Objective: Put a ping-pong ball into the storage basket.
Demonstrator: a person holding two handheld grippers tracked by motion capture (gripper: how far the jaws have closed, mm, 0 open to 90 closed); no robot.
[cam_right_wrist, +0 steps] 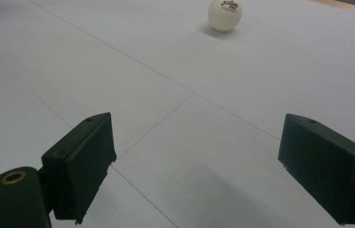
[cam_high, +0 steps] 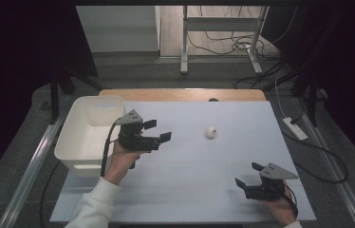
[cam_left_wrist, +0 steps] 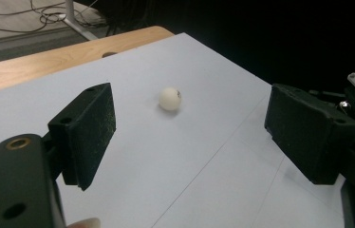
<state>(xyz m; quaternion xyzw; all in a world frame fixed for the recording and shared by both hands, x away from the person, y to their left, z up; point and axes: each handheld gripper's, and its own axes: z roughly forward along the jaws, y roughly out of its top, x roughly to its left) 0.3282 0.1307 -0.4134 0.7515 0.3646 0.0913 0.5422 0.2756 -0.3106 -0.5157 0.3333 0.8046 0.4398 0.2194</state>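
A small white ball (cam_high: 210,132) rests on the pale sheet at the table's middle right. My left gripper (cam_high: 158,130) hovers to its left, jaws open and pointed at it, nothing between them. In the left gripper view the ball (cam_left_wrist: 170,99) lies ahead, between and beyond the two black pads (cam_left_wrist: 90,133). My right gripper (cam_high: 249,174) sits low near the front right edge, open and empty. In the right gripper view the ball (cam_right_wrist: 224,14), with a printed mark, lies far ahead.
A white plastic bin (cam_high: 88,134) stands at the table's left edge, just behind the left hand. The table's wooden rim (cam_high: 180,94) shows at the far side. Beyond it are a desk frame and cables (cam_high: 228,42) on the floor.
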